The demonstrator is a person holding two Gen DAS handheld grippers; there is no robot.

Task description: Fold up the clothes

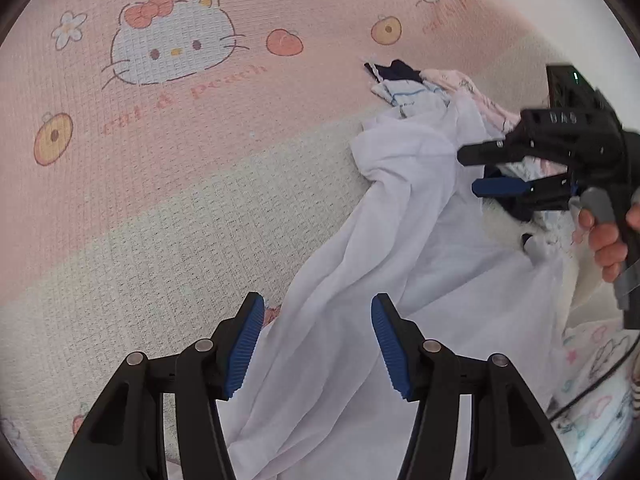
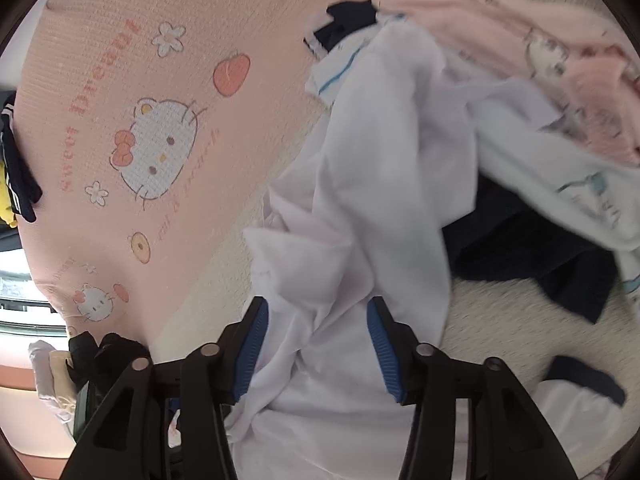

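A white garment (image 1: 420, 248) lies crumpled across a bed cover (image 1: 160, 184) printed with cartoon cats, peaches and flowers on pink and cream bands. In the left wrist view the left gripper (image 1: 318, 344) hangs over the garment's lower end with its blue-padded fingers (image 1: 244, 344) parted about halfway; the cloth runs up between them, but neither pad presses on it, so nothing is gripped. The right gripper (image 1: 480, 172) shows at the right of that view, held by a hand (image 1: 604, 240) on its grey trigger, its fingers apart above the heap of clothes (image 1: 404, 88) at the garment's far end. In the right wrist view the right gripper (image 2: 318, 344) also stands about half open, with a bunched fold of the white garment (image 2: 360, 208) rising between its fingers (image 2: 252, 344); the cloth lies against or just beside the pads, and whether it touches them cannot be told, but it is not pinched. Beyond it lie a pink printed piece (image 2: 560, 80), a dark navy piece (image 2: 540, 264) and a white piece with blue trim (image 2: 340, 72), all overlapping. At the left edge of that view, dark and yellow items (image 2: 16, 168) sit off the bed cover (image 2: 100, 100).
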